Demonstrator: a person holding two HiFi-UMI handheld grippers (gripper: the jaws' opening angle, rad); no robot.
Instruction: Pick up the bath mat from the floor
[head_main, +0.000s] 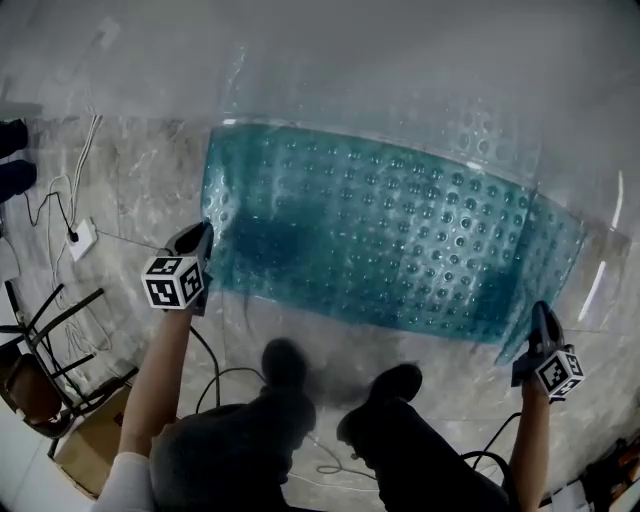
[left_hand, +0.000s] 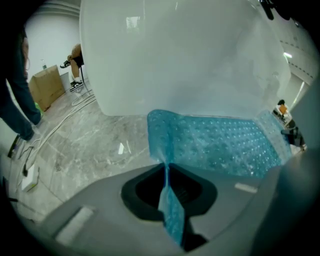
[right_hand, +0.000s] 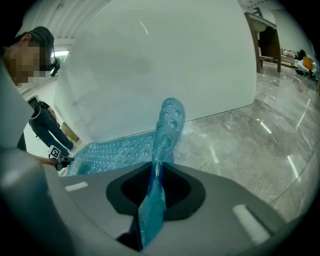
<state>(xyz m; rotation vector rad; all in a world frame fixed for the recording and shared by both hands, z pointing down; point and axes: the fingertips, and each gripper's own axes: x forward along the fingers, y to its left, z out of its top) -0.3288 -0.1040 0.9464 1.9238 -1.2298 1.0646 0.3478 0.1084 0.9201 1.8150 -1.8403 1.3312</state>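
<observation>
A translucent teal bath mat (head_main: 390, 240) with rows of suction bumps hangs stretched between my two grippers, lifted above the marble floor in front of a white tub (head_main: 400, 60). My left gripper (head_main: 203, 243) is shut on the mat's left edge. In the left gripper view the pinched fold (left_hand: 166, 172) runs between the jaws and the mat (left_hand: 225, 145) spreads beyond. My right gripper (head_main: 533, 318) is shut on the right corner. In the right gripper view that corner (right_hand: 167, 120) sticks up above the jaws, with the mat (right_hand: 112, 150) sagging away to the left.
Cables and a white power strip (head_main: 80, 240) lie on the floor at left, beside a chair frame (head_main: 45, 335) and a cardboard box (head_main: 90, 445). The person's dark shoes (head_main: 285, 362) stand just under the mat's near edge. The tub wall (left_hand: 175, 60) rises close behind.
</observation>
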